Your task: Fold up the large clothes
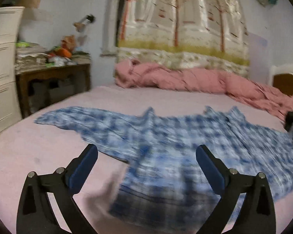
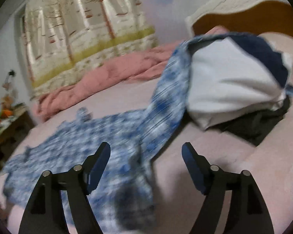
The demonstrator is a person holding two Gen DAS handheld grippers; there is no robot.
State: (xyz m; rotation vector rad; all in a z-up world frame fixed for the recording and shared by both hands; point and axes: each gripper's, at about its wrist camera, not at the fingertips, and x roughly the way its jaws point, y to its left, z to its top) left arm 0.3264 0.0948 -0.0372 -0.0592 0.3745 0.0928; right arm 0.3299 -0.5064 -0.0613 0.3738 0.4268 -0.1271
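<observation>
On the pink bed sheet (image 1: 39, 152), the blue-and-white checked shirt (image 1: 166, 142) lies spread in the middle, both the left gripper (image 1: 146, 161) and right gripper (image 2: 146, 159) gape empty, and one sleeve, draped over the white pillow (image 2: 230, 85), could fold crooked.

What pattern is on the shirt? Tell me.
Blue and white checks on the shirt, clearest in the left wrist view.

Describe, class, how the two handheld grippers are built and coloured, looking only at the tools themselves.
Both match. The left gripper and the right gripper each have two black, angular arms that spread in a V, with round silver pivot pins at the joints. The jaws end in flat rectangular pads faced in dark blue. No cables, markings, sleeves or hands show in either view.
</observation>
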